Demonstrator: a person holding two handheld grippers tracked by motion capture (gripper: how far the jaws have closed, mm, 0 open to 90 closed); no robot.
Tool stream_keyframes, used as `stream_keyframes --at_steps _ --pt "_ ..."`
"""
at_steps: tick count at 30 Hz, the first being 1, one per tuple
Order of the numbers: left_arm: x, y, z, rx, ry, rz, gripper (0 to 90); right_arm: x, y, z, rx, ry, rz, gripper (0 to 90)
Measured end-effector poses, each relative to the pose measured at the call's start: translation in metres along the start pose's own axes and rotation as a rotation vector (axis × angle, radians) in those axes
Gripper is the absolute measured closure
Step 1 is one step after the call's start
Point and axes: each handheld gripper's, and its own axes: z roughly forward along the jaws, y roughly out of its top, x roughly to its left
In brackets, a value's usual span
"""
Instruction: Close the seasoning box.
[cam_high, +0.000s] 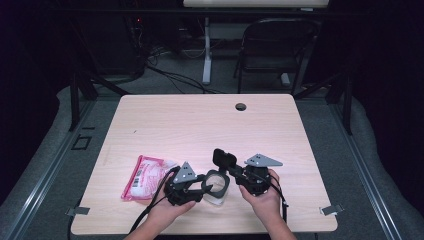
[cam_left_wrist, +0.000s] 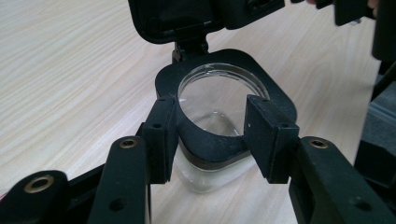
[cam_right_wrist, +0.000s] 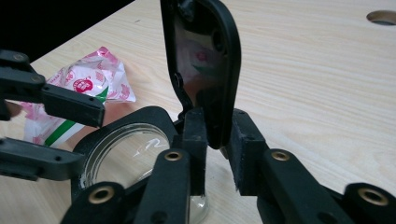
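**Grippers meet at an open-lidded clear container near the table's front edge**

Table (cam_high: 200, 125) of pale wood takes up the middle of the high view, with a round cable hole (cam_high: 241, 106) near its far edge. Beyond it, on the grey floor, stand a dark folding chair (cam_high: 272, 47) and the white leg of another desk (cam_high: 206, 50).

Close to the front edge, a person's two hands come in from below, each holding a black gripper. The left gripper (cam_high: 202, 183) reaches rightward to a clear container (cam_high: 217, 187) with a black collar around its mouth. In the left gripper view its jaws stand on either side of the near part of that collar (cam_left_wrist: 219, 140), pressed against the black rim, so this tool is grasping the container. The clear body below the collar rests on the tabletop.

The right gripper (cam_high: 235, 171) points leftward at the container's black hinged lid (cam_high: 224, 159), which stands raised, roughly upright, above the mouth. In the right gripper view, the jaws sit on both sides of the lid's lower edge (cam_right_wrist: 205, 84) next to the hinge, clenched on it.

Left of the container, just beside the left hand (cam_high: 167, 210), lies a pink and white packet (cam_high: 145, 177), flat on the table. The right gripper view shows red printing and a green stripe on it (cam_right_wrist: 88, 81).
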Motion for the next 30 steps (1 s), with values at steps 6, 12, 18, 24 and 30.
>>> stream_keyframes --at_steps 6,12,18,24,30 --pt "0.008 0.001 -0.03 -0.042 0.041 -0.001 57.2 0.003 -0.004 -0.007 -0.006 -0.005 -0.026 71.8" --pt "0.021 -0.017 -0.054 -0.025 0.114 0.002 57.2 0.003 -0.011 -0.017 -0.004 0.016 -0.028 66.9" --pt "0.037 -0.047 -0.085 -0.021 0.173 -0.041 58.9 0.004 -0.012 -0.017 -0.015 0.023 -0.017 63.7" --pt "0.043 -0.068 -0.1 -0.011 0.18 -0.034 56.4 0.005 -0.012 -0.017 -0.027 0.02 -0.017 63.0" --pt "0.038 -0.075 -0.084 0.036 0.182 0.003 53.5 0.003 -0.015 -0.016 -0.019 0.019 -0.004 61.3"
